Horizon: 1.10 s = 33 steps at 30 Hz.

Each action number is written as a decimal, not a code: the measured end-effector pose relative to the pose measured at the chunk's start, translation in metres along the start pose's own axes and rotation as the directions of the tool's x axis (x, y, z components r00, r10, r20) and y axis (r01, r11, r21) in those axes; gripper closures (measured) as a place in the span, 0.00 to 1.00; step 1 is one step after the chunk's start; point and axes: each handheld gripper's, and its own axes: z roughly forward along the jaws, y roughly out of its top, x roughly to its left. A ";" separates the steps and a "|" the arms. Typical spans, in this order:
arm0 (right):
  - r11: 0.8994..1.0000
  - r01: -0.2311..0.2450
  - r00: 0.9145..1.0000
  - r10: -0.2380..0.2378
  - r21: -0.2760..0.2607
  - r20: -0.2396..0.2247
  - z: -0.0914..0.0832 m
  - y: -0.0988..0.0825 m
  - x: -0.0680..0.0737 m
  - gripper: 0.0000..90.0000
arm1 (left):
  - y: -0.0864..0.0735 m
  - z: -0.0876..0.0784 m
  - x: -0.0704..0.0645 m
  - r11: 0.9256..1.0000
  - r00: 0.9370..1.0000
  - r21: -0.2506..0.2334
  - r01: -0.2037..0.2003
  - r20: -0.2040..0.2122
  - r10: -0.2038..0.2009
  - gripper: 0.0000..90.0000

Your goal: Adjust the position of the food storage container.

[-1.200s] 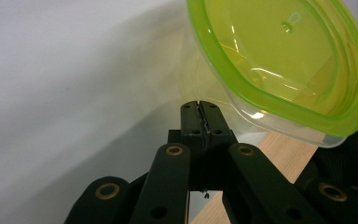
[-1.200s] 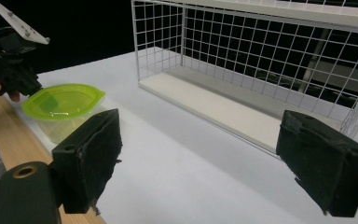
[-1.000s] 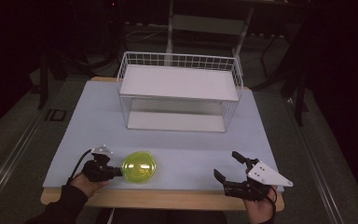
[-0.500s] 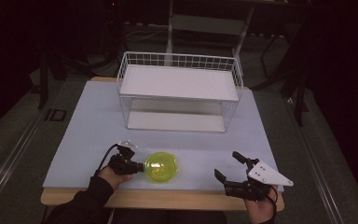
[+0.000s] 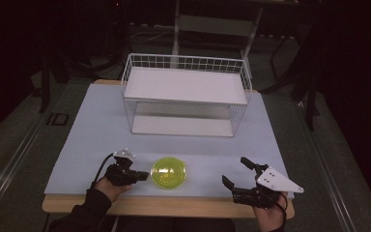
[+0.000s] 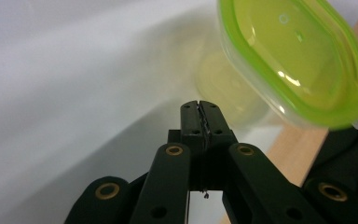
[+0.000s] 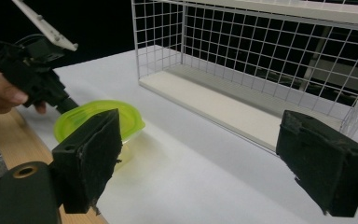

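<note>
The green-lidded container [image 5: 169, 172] sits on the tabletop [image 5: 96, 125] near its front edge, at about 6 o'clock from the wire rack [image 5: 186, 96]. We start at the left claw [image 5: 142, 176]: its jaws are pressed fully together with nothing between them, the tips just beside the container's 9 o'clock side — whether they touch its rim we cannot tell. A second ago the container lay further toward 9 o'clock; it has since slid toward 3 o'clock with the left claw behind it, so we judge this a push with closed jaws rather than a lift, bringing the container toward centre. The right claw [image 5: 235, 173] hangs with its jaws spread wide and empty, well apart at the container's 3 o'clock. The front edge lies close at 6 o'clock — little margin there. Open white surface runs toward 12 o'clock up to the rack, and between the container and the right claw.
</note>
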 end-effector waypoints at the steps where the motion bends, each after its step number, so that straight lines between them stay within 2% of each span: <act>1: 1.000 0.001 1.000 -0.001 0.002 -0.001 0.000 0.000 0.000 0.16 | -0.001 0.001 -0.002 1.000 1.000 -0.003 0.004 0.008 -0.004 1.00; 8: 1.000 0.007 1.000 -0.007 0.002 0.001 -0.001 0.000 0.001 0.16 | 0.002 0.013 -0.007 1.000 0.999 0.000 0.021 0.041 -0.021 1.00; 17: 1.000 0.002 1.000 -0.002 0.001 -0.004 0.000 0.000 0.000 0.16 | 0.007 0.022 -0.009 0.999 0.997 0.004 0.043 0.061 -0.043 1.00; 19: 1.000 0.002 1.000 -0.002 0.002 -0.003 0.000 0.000 0.000 0.15 | 0.011 0.029 -0.012 0.999 0.996 0.008 0.049 0.077 -0.050 1.00; 25: 1.000 -0.003 1.000 0.003 0.004 -0.003 0.000 -0.001 -0.001 0.16 | 0.021 0.047 -0.024 0.999 0.994 0.022 0.037 0.100 -0.039 1.00; 33: 1.000 -0.002 1.000 0.002 0.008 -0.002 0.000 -0.001 -0.002 0.16 | 0.028 0.060 -0.032 1.000 0.993 0.026 0.017 0.118 -0.020 1.00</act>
